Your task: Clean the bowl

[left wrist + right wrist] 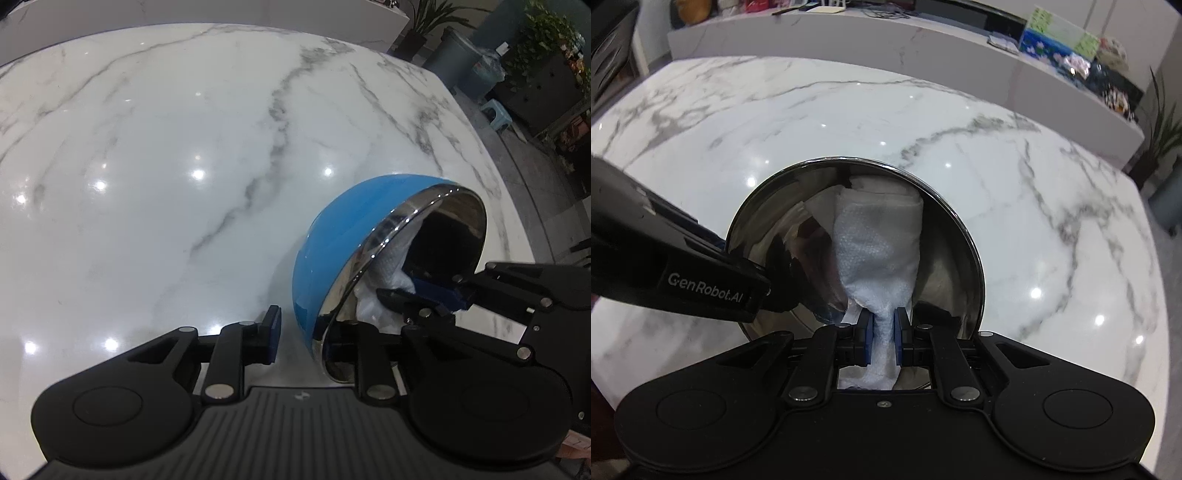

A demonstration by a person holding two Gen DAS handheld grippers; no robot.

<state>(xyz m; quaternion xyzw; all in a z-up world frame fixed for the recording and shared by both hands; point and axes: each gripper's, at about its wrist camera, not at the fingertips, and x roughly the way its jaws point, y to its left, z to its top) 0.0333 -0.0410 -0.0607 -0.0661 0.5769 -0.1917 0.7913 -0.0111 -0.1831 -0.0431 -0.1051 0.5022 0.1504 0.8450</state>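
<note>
Right gripper (882,334) clamped — left gripper (301,332) spread wide.

White marble table (155,155) with grey veins, glossy, reflecting ceiling lights

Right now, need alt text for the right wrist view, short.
The right gripper is shut on a white paper towel, pressing it into the shiny steel inside of a tilted bowl. The left gripper reaches in from the left to the bowl's rim, above a white marble table.

Black tool (882,334), blue pads (868,343), silver screws, "GenRobot.AI" marking.
</note>
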